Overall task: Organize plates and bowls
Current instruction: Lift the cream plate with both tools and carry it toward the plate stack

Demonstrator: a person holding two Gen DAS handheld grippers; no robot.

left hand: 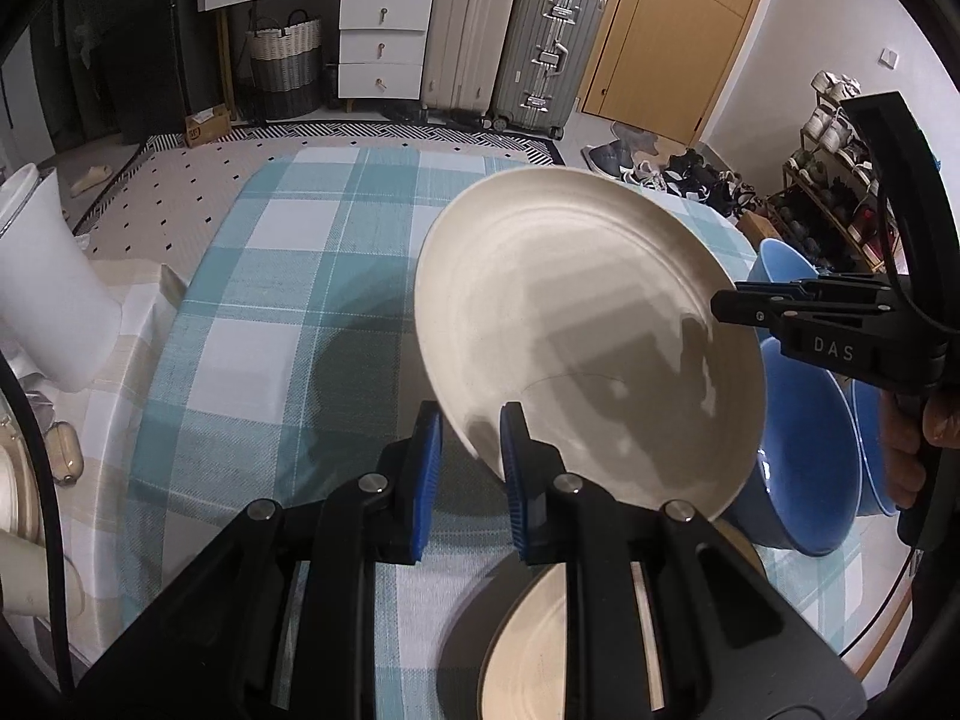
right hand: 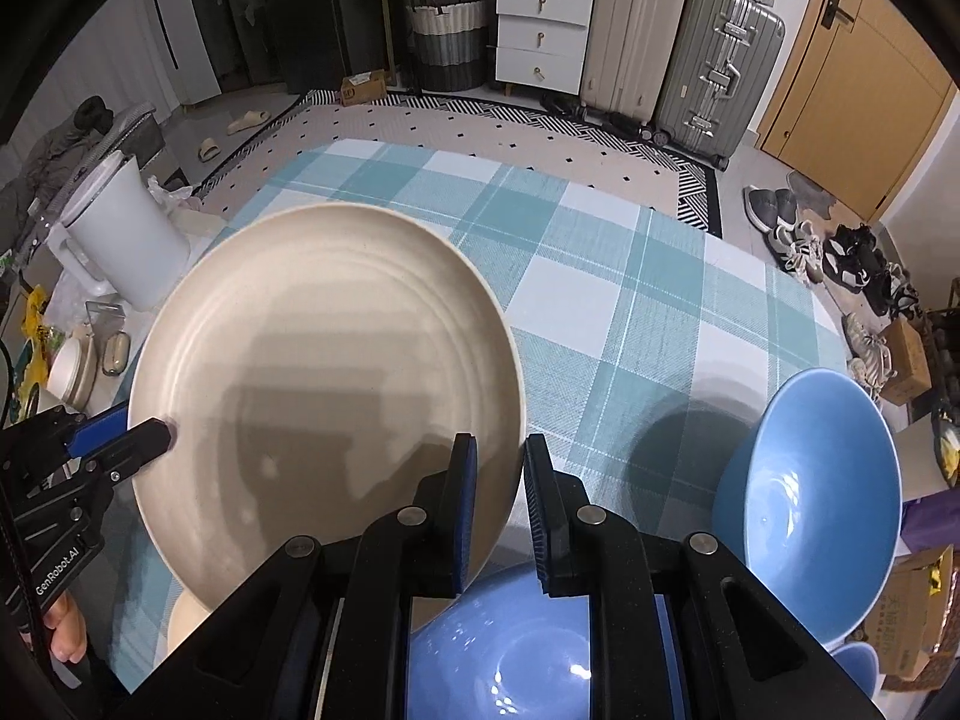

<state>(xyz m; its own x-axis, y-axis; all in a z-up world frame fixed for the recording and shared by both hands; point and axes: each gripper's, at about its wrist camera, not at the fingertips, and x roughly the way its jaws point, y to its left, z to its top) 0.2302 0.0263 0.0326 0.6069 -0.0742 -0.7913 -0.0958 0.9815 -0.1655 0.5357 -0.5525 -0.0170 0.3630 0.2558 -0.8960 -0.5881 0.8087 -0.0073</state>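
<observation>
A cream plate [left hand: 570,300] [right hand: 324,330] hangs tilted above the teal plaid tablecloth [left hand: 288,300]. My left gripper [left hand: 472,450] is shut on its near rim in the left wrist view. My right gripper [right hand: 501,480] is shut on the opposite rim, and its tip [left hand: 720,309] also shows at the plate's right edge. In the right wrist view, the left gripper [right hand: 159,432] clamps the plate from the left. A second cream plate [left hand: 528,648] [right hand: 186,618] lies on the table underneath. Blue bowls [right hand: 822,510] [right hand: 510,660] [left hand: 804,450] stand to the right, below the right gripper.
A white lidded bin [left hand: 48,288] [right hand: 120,234] stands off the table's left side beside small clutter. Past the far table edge are a patterned rug, white drawers [left hand: 381,48], two suitcases [left hand: 510,42] and a shoe rack [left hand: 840,192].
</observation>
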